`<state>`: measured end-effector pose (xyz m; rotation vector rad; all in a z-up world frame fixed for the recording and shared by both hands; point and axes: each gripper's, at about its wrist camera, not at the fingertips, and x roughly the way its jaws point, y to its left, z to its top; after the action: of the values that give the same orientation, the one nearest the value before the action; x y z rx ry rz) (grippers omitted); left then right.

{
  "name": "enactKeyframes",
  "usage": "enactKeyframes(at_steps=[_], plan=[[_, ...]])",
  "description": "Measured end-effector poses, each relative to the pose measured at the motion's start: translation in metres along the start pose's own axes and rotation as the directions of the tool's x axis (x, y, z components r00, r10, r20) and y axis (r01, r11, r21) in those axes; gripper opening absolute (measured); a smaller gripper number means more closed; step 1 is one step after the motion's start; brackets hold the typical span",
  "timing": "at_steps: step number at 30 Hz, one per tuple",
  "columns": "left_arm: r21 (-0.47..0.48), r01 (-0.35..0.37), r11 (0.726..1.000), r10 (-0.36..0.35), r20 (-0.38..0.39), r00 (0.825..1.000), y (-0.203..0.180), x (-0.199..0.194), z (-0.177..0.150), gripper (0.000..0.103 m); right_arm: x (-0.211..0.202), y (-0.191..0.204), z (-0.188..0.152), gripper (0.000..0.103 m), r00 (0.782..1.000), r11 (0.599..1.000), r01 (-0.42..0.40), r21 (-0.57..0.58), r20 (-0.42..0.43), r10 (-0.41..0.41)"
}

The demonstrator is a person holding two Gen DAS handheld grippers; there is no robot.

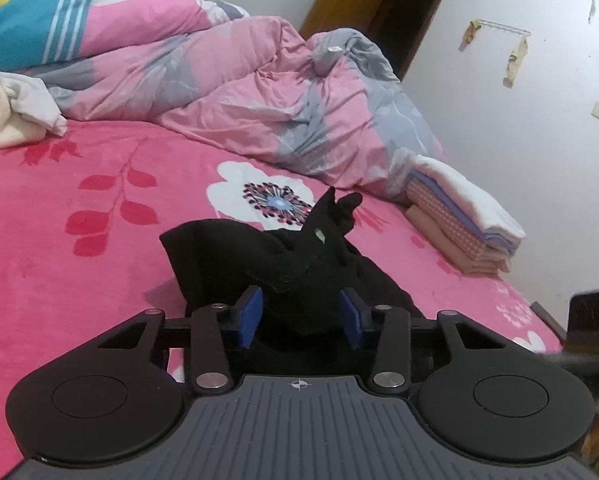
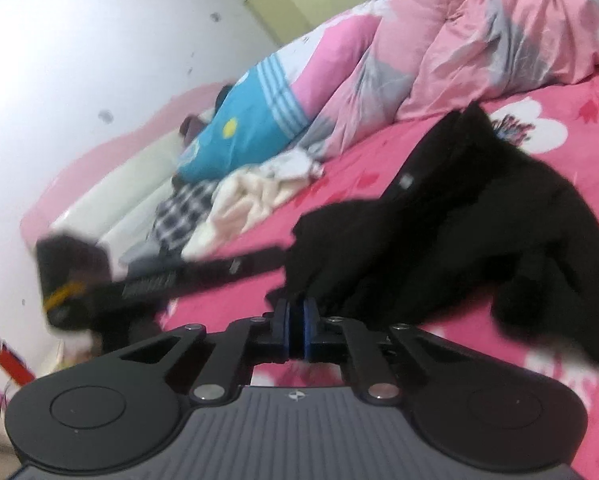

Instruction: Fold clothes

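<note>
A black garment (image 1: 235, 256) lies bunched on the pink flowered bed sheet (image 1: 59, 280), with one crumpled peak standing up. My left gripper (image 1: 301, 312) has its blue pads (image 1: 251, 312) apart around a thick wad of this garment that fills the gap, so it is shut on it. In the right wrist view the same black garment (image 2: 479, 232) spreads to the right. My right gripper (image 2: 295, 312) has its pads together, and the garment's near edge runs into its tips. How much cloth sits between those pads is hidden.
A neat stack of folded clothes (image 1: 463, 220) sits near the bed's right edge. A crumpled pink and grey duvet (image 1: 259, 92) fills the far side. Loose cream and checked clothes (image 2: 239, 196) lie by the blue pillow (image 2: 243, 132). A blurred black device body (image 2: 75, 276) is at left.
</note>
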<state>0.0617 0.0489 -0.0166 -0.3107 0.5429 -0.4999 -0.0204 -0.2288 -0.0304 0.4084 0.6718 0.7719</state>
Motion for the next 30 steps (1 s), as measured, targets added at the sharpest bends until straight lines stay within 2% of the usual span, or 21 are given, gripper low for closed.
enactKeyframes(at_steps=[5, 11, 18, 20, 21, 23, 27, 30], plan=[[0.019, -0.043, 0.999, 0.043, -0.018, 0.999, -0.002, 0.008, -0.001, 0.044, 0.005, -0.005, -0.021, 0.006, 0.996, 1.000, 0.023, 0.018, -0.081, -0.021], [0.050, -0.076, 0.996, 0.078, -0.028, 0.997, -0.006, 0.017, -0.003, 0.047, 0.001, 0.001, -0.033, 0.006, 0.993, 1.000, 0.010, -0.021, -0.120, -0.013], [0.116, -0.137, 0.984, 0.139, -0.010, 0.990, -0.018, 0.018, -0.008, 0.046, -0.013, -0.004, -0.038, 0.006, 0.997, 1.000, 0.006, 0.012, -0.076, -0.005], [0.130, -0.155, 0.979, 0.156, -0.002, 0.988, -0.022, 0.019, -0.008, 0.039, -0.017, -0.008, -0.039, 0.006, 0.998, 1.000, 0.017, 0.024, -0.063, -0.016], [0.139, -0.168, 0.976, 0.169, 0.004, 0.986, -0.025, 0.019, -0.008, 0.023, -0.020, -0.010, -0.039, 0.006, 0.998, 0.999, 0.025, 0.030, -0.057, -0.023], [0.154, -0.198, 0.968, 0.197, 0.020, 0.980, -0.030, 0.020, -0.006, 0.006, -0.026, -0.014, -0.038, 0.006, 0.998, 0.998, 0.048, 0.039, -0.035, -0.047], [0.150, -0.225, 0.963, 0.209, 0.117, 0.971, -0.039, 0.005, 0.000, 0.003, -0.045, -0.025, -0.030, 0.006, 0.993, 0.993, 0.110, 0.036, 0.031, -0.111], [0.147, -0.250, 0.957, 0.219, 0.200, 0.955, -0.044, -0.012, 0.010, 0.003, -0.055, -0.033, -0.015, 0.007, 0.981, 0.985, 0.171, 0.005, 0.088, -0.171]])
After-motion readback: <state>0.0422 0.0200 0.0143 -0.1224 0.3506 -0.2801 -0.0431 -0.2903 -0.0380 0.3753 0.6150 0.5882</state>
